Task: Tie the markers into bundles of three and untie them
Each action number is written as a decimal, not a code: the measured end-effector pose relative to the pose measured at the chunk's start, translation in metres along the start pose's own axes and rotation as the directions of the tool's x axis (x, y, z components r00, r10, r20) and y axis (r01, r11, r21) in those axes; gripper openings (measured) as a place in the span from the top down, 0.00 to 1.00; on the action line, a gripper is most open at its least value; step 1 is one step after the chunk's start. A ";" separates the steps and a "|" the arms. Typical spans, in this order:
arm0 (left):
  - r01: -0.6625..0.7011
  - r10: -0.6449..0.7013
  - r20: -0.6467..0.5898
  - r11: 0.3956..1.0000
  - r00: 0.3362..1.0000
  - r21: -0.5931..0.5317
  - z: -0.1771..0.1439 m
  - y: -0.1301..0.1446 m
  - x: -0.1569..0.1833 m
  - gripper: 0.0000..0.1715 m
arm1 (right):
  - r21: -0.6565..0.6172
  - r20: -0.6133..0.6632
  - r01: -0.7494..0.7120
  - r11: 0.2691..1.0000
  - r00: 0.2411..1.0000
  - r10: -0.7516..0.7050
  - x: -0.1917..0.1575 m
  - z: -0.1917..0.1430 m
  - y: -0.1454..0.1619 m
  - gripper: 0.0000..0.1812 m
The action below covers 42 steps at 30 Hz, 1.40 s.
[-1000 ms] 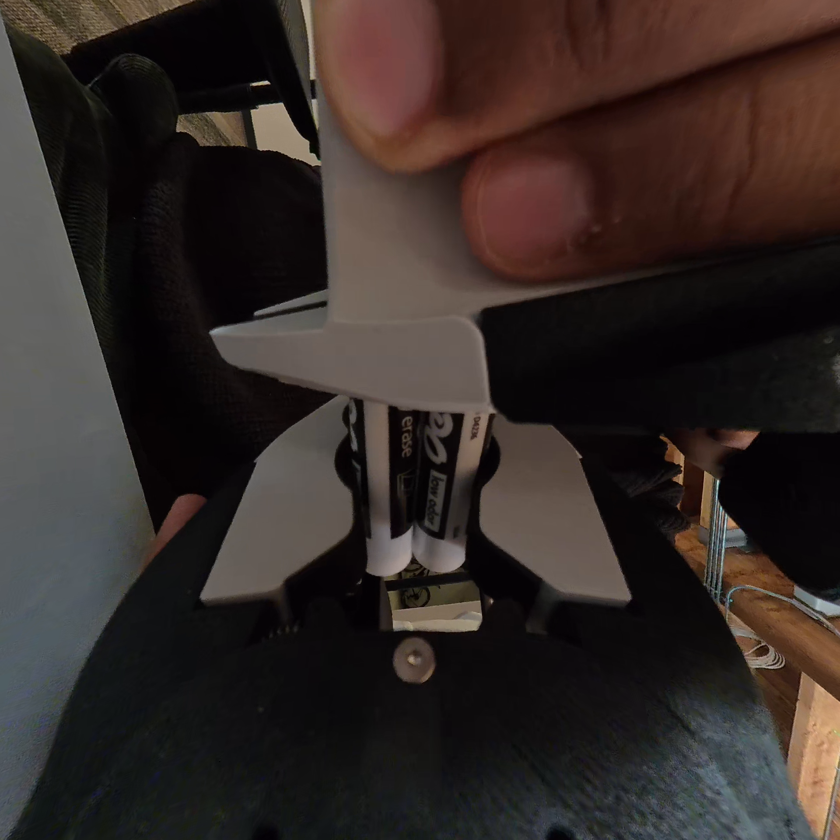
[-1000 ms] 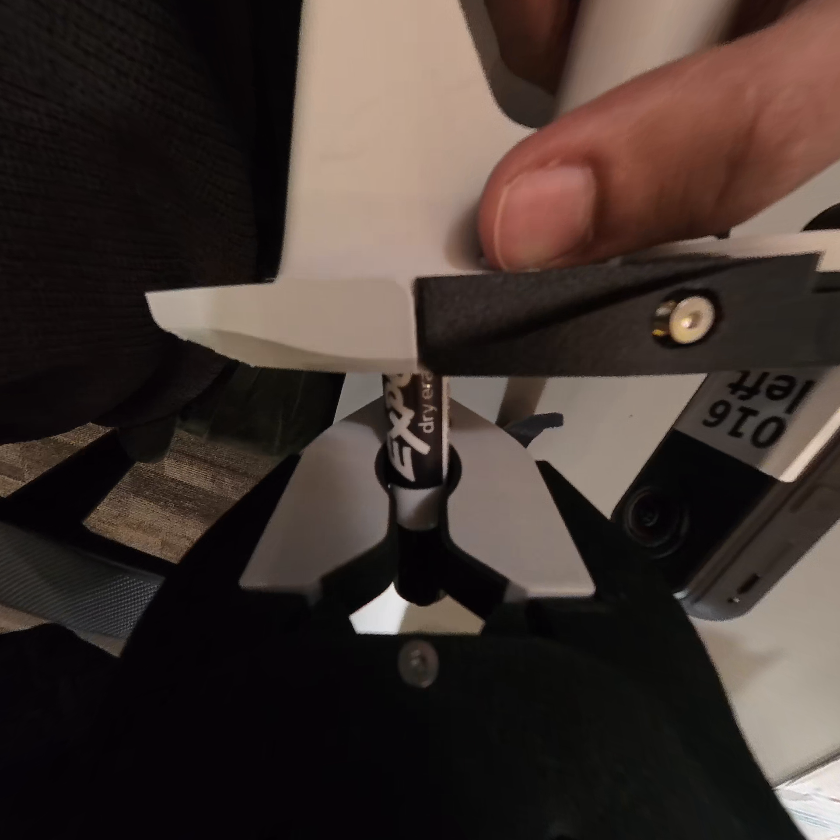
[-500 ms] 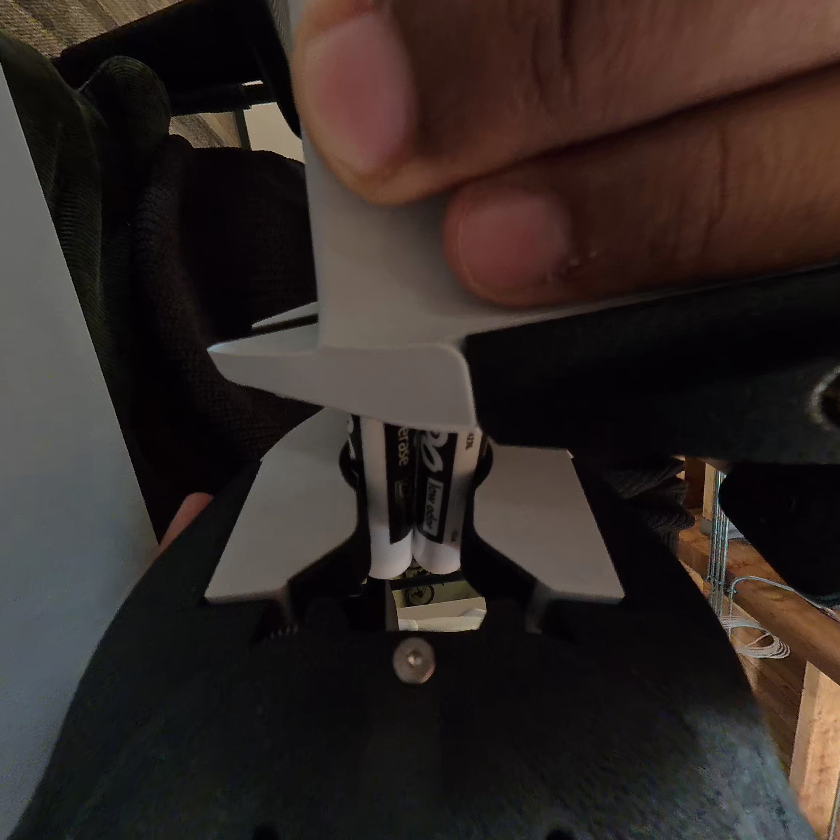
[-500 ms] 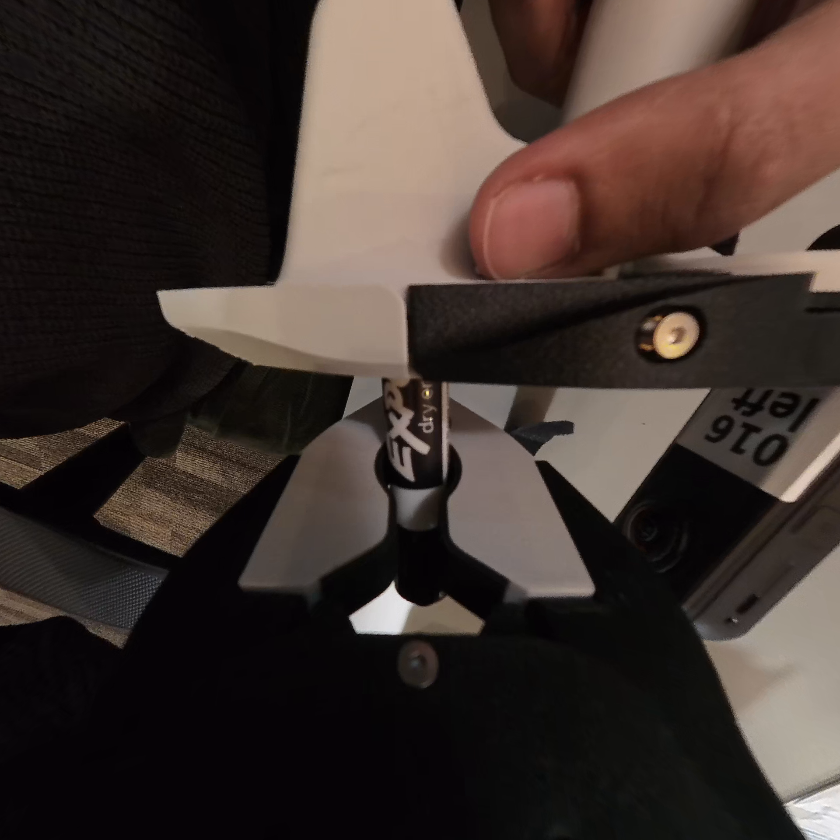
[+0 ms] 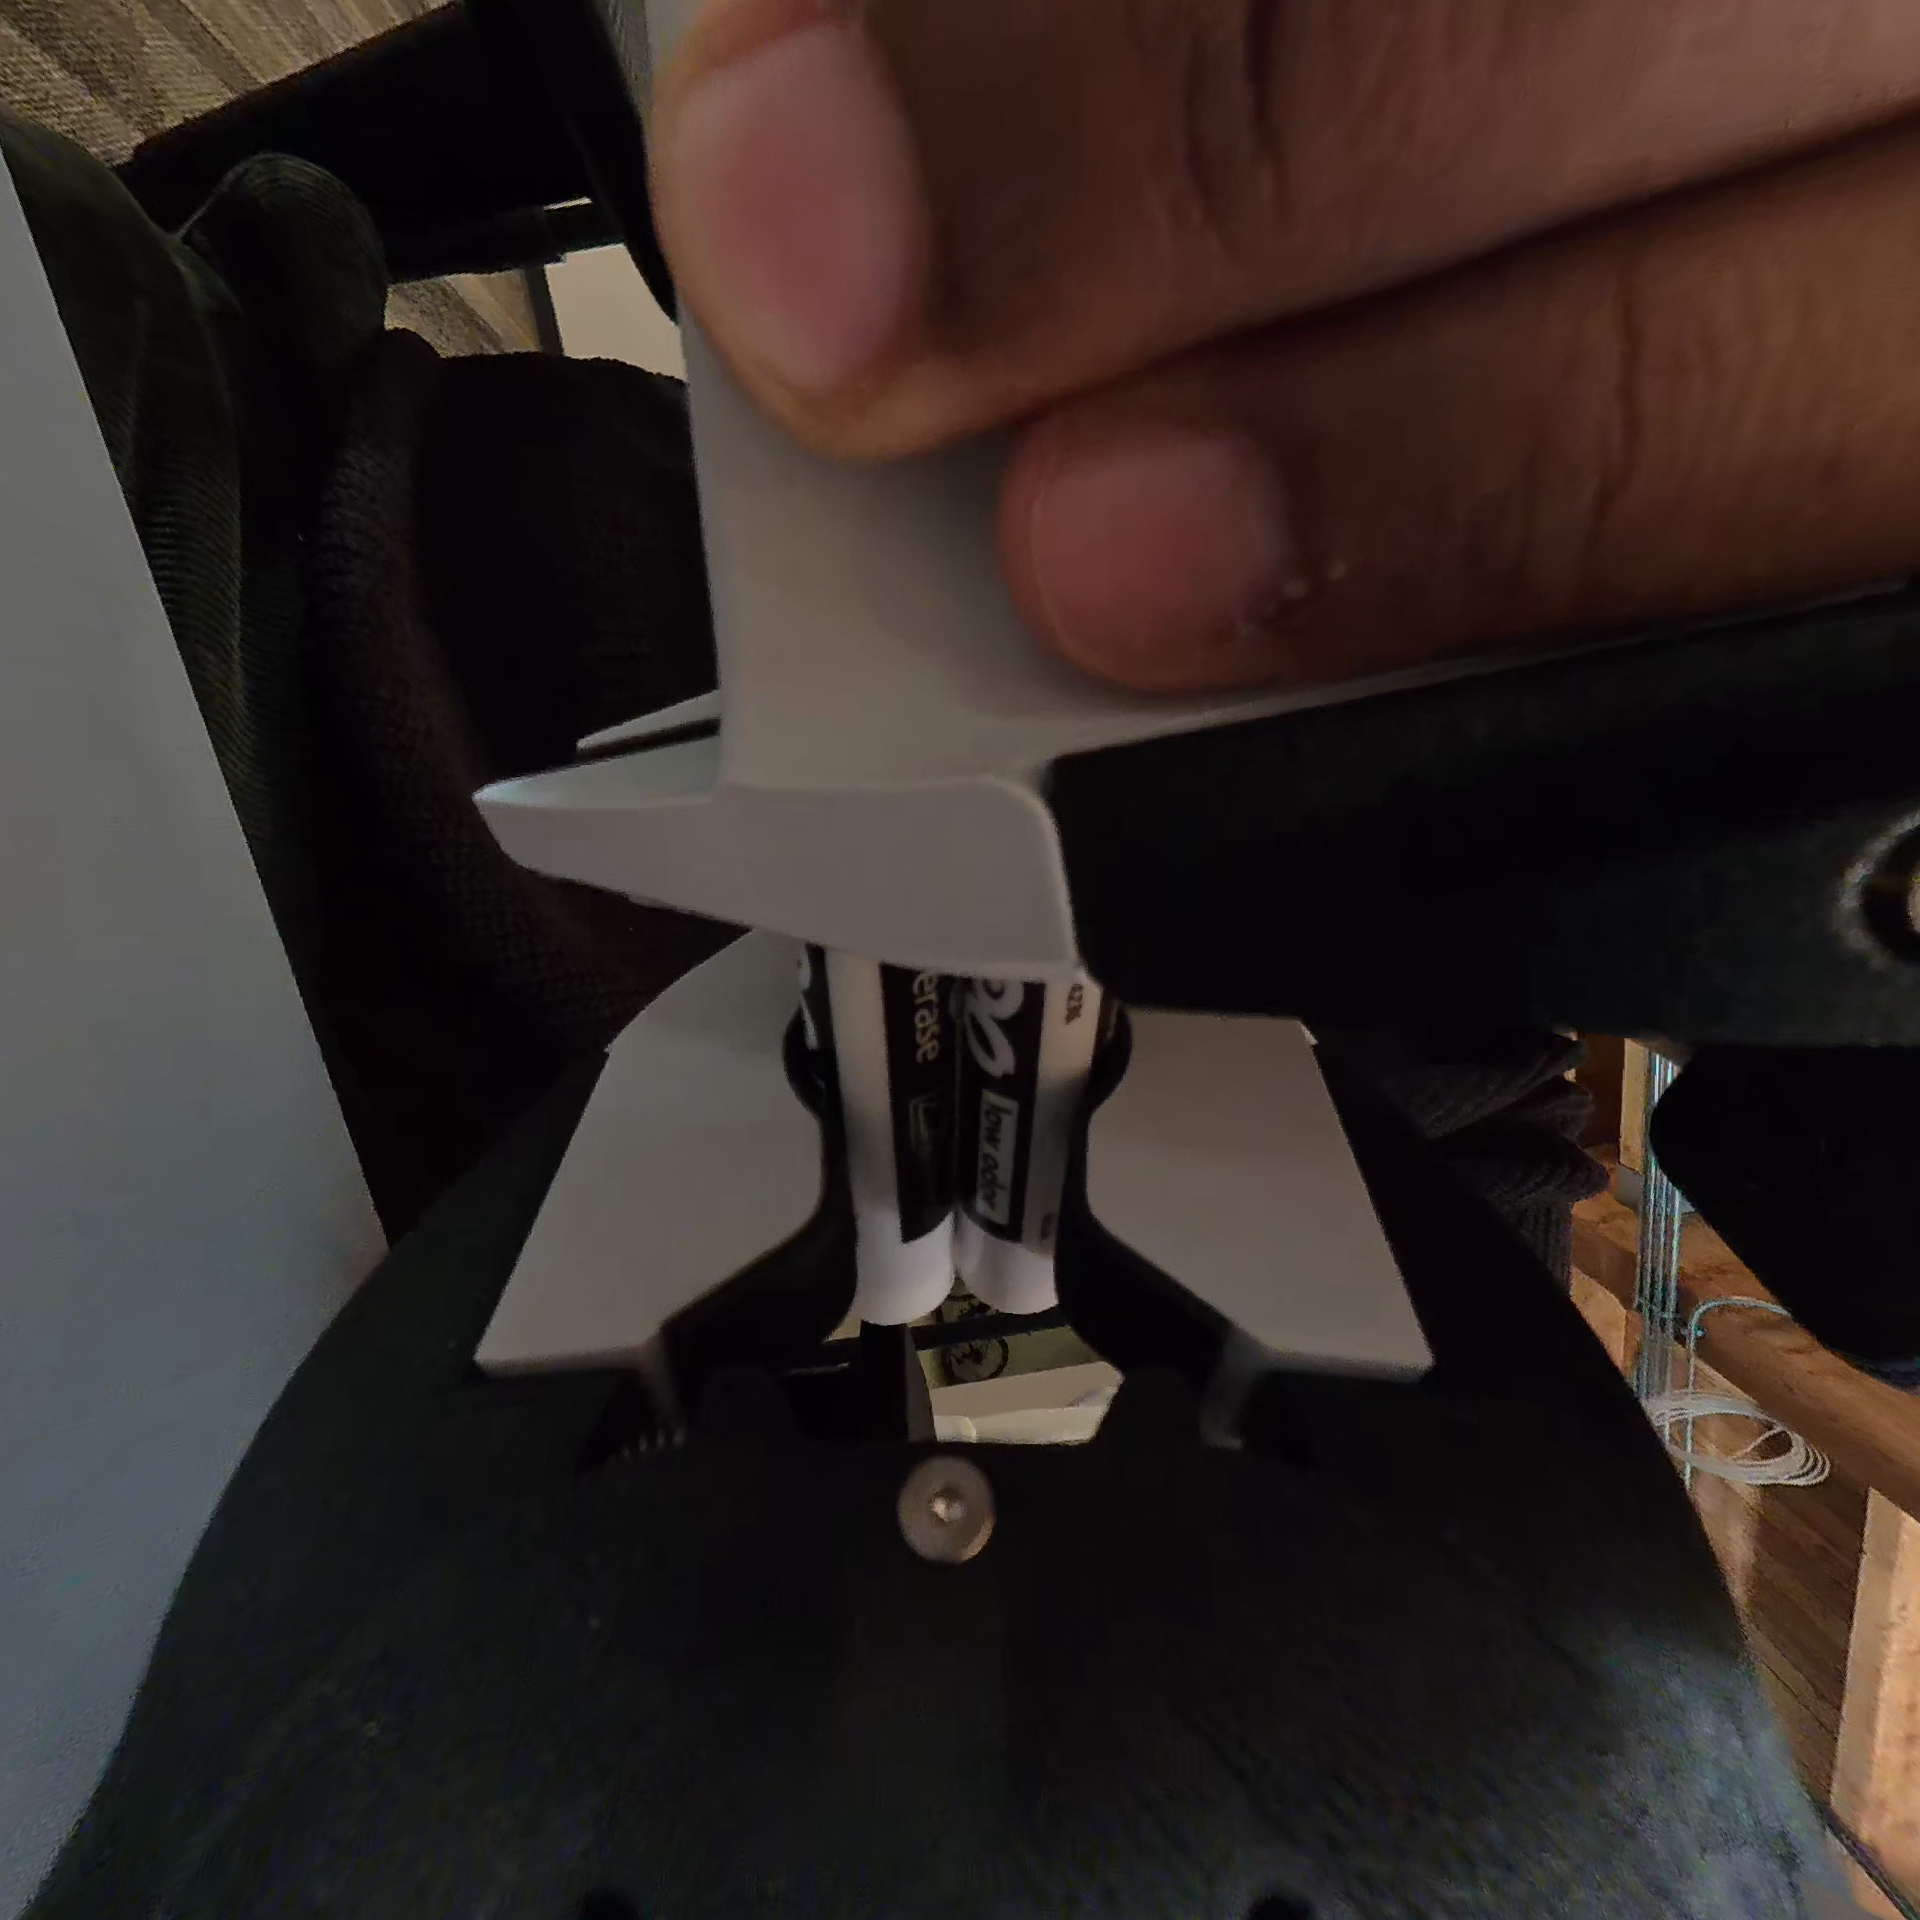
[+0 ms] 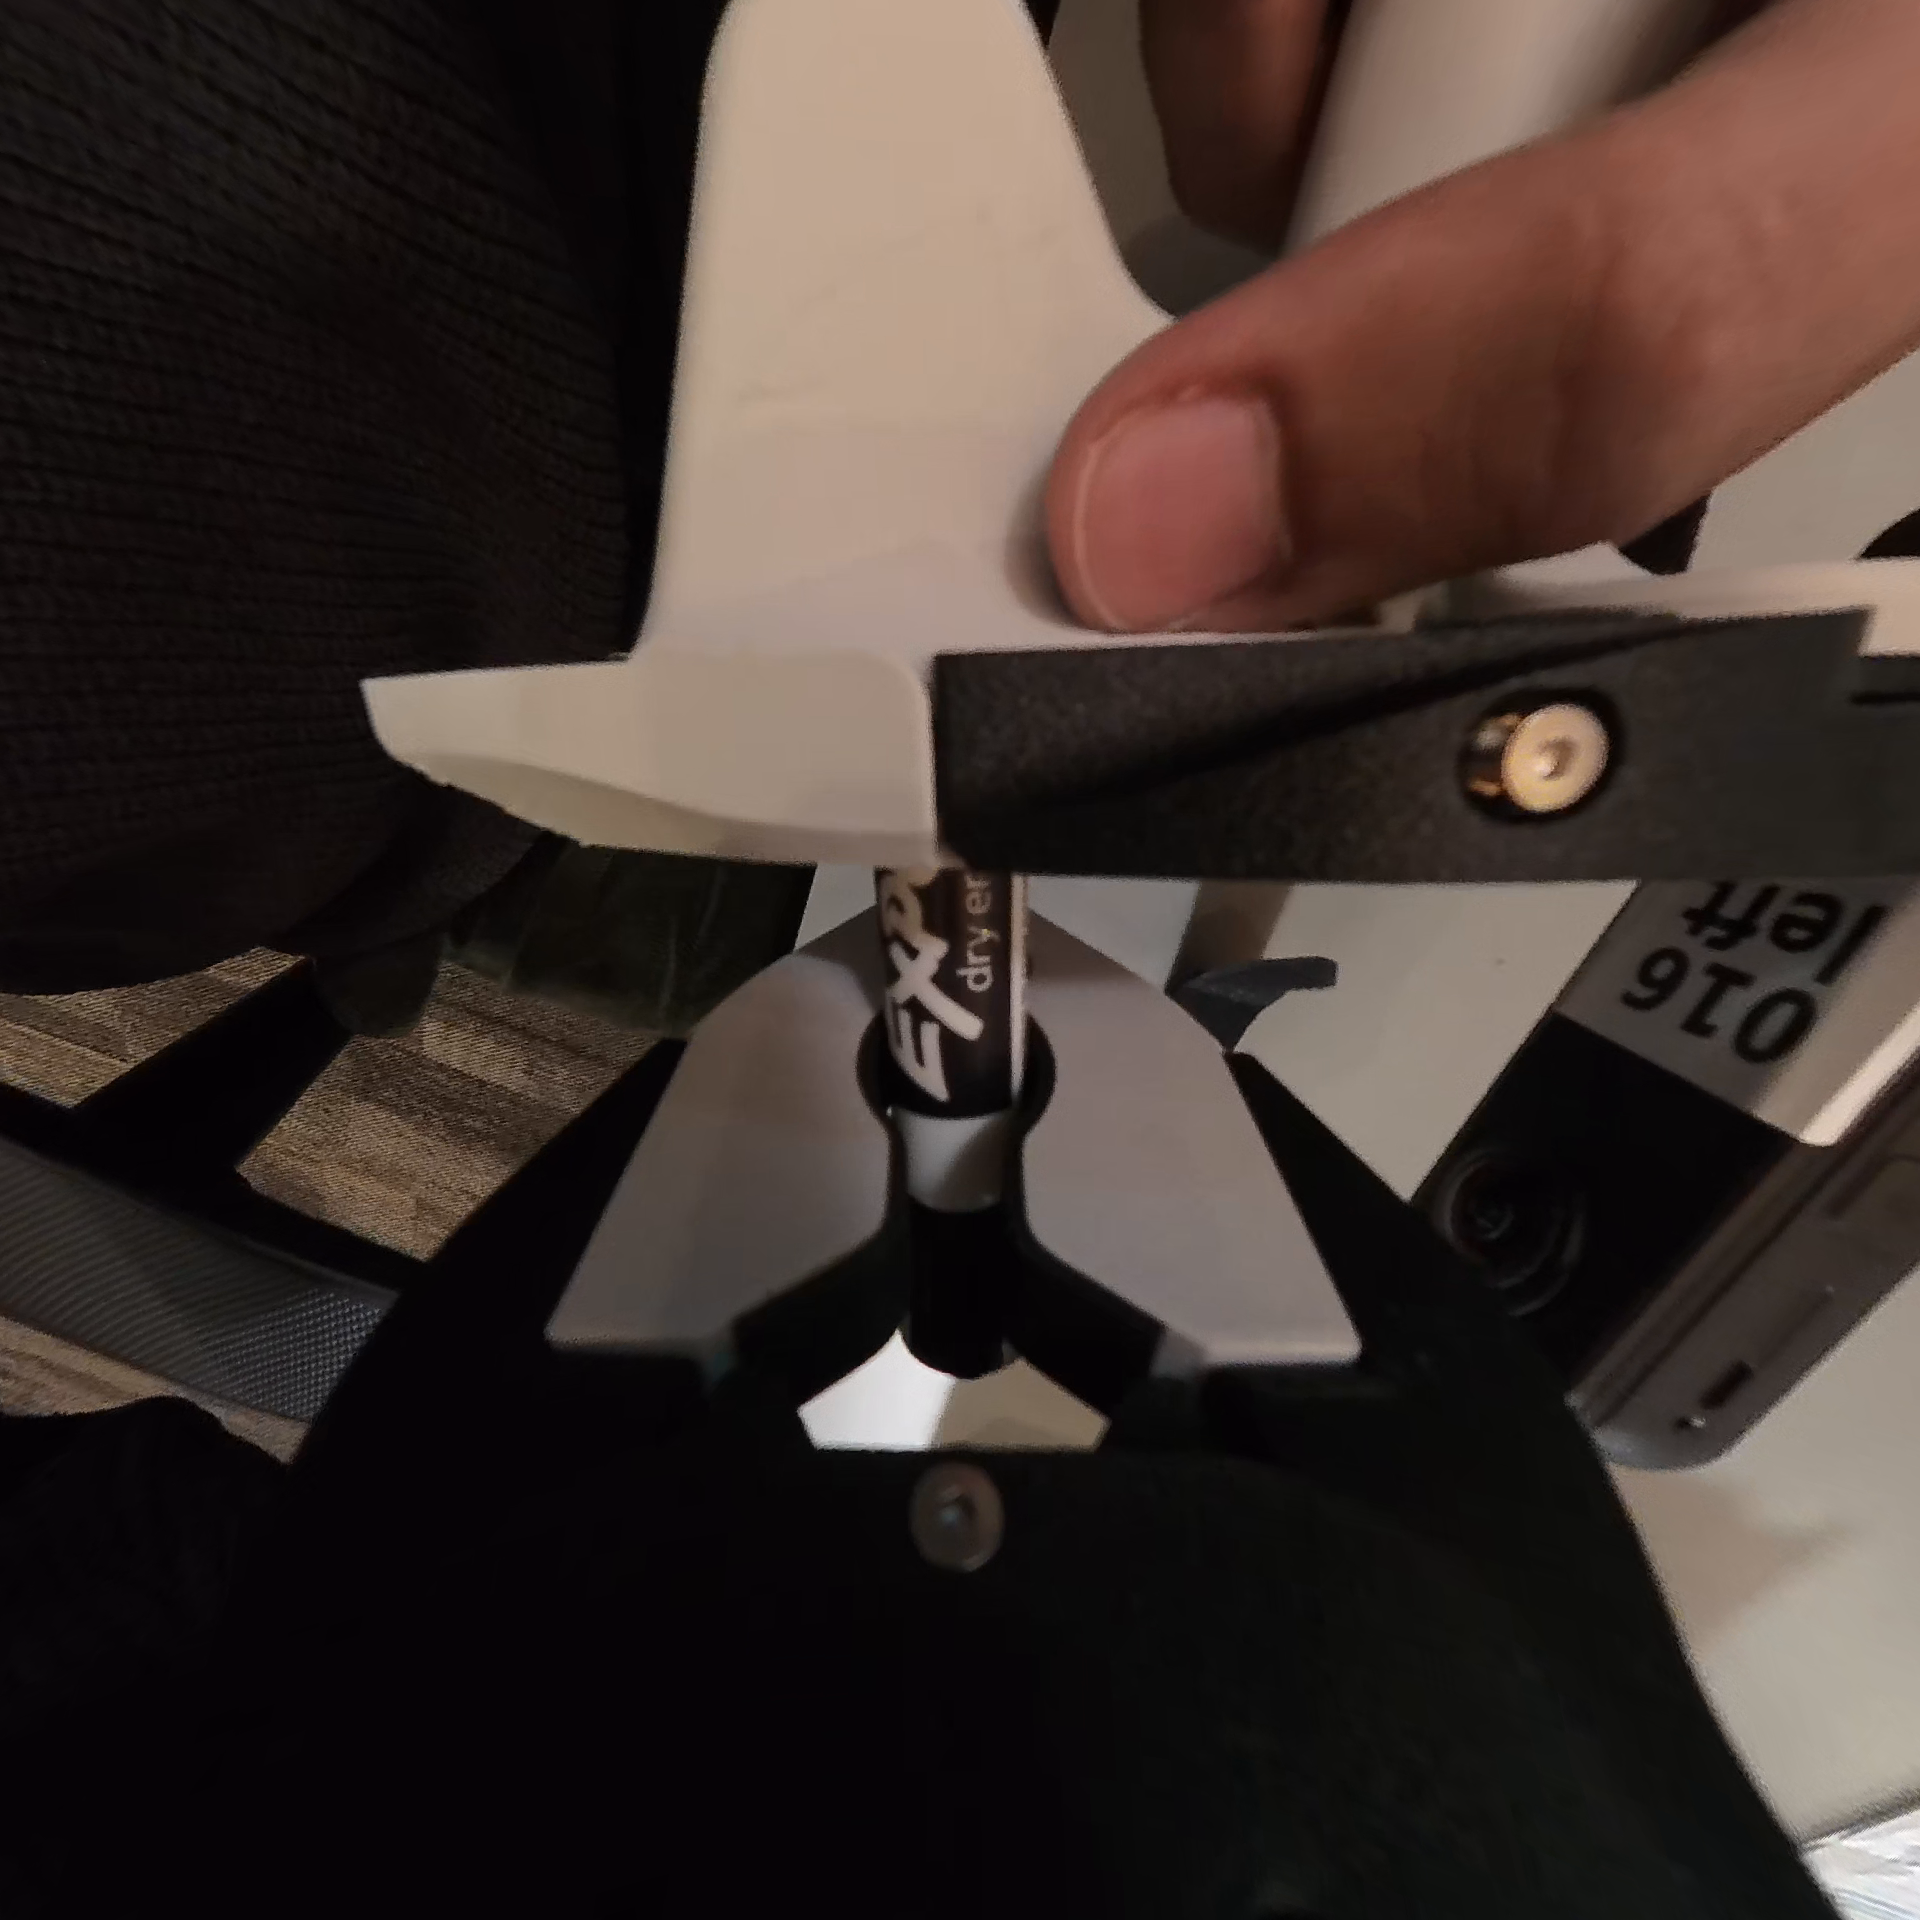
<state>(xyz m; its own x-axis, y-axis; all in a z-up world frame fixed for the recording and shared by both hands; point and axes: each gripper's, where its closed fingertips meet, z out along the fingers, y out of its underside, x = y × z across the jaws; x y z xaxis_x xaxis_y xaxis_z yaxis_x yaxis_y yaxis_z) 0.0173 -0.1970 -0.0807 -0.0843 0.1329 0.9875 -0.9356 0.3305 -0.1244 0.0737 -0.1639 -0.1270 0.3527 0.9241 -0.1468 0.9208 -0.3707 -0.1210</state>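
Observation:
In the left wrist view my left gripper (image 5: 951, 1049) is shut on two white markers with black labels (image 5: 904, 1143), held side by side and pointing away; I cannot tell if a third lies behind them. Their far ends are hidden behind the right gripper's grey and black body (image 5: 831, 862), which a hand (image 5: 1247, 312) holds across the view. In the right wrist view my right gripper (image 6: 951, 1081) is shut on one black-labelled marker (image 6: 945, 997) near its black cap. The left gripper's body (image 6: 831, 520) and a thumb (image 6: 1174, 499) cover that marker's far end.
The person's dark knit clothing (image 5: 468, 727) fills the left of both views. A pale table surface (image 5: 125, 935) runs along the left edge. Wooden beams and cables (image 5: 1714, 1403) lie at the right. Carpet and black chair legs (image 6: 312, 1091) show below; the left gripper's camera (image 6: 1558, 1195) is at the right. Spacing between my two grippers at the tips: around 8 cm.
Both grippers have shifted slightly against each other, and the hand has slid a little over the grey body. Both grips on the markers are unchanged.

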 end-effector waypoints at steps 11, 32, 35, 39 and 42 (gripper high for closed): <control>-0.054 0.056 0.061 0.998 0.997 -0.035 0.005 0.003 -0.010 0.74 | -0.019 -0.017 0.011 1.000 1.000 -0.012 -0.002 0.004 0.000 0.90; -0.338 0.119 0.737 0.928 0.666 0.155 -0.060 -0.025 -0.044 0.73 | 0.211 -0.401 -0.169 0.963 0.883 0.243 0.051 -0.067 0.048 0.66; -0.436 0.054 0.882 0.882 0.468 0.178 -0.086 -0.037 -0.040 0.73 | 0.393 -0.467 -0.214 0.894 0.792 0.394 0.067 -0.090 0.061 0.66; -0.507 -0.032 0.990 0.861 -0.135 -0.041 -0.148 -0.042 -0.023 0.74 | 0.725 -0.378 -0.229 0.650 0.657 0.653 0.089 -0.113 0.070 0.67; -0.460 -0.094 0.867 0.873 -0.489 -0.164 -0.179 -0.040 -0.004 0.74 | 0.911 -0.168 -0.205 0.359 0.611 0.774 0.095 -0.124 0.073 0.70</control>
<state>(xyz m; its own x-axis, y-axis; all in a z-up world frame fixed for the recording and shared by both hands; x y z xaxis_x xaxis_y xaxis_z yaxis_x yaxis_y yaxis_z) 0.1161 -0.0432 -0.0970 -0.1680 -0.9064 -0.3876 -0.7213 0.3810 -0.5784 0.1955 -0.0916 -0.0281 0.9558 0.2933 -0.0188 0.1068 -0.4062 -0.9075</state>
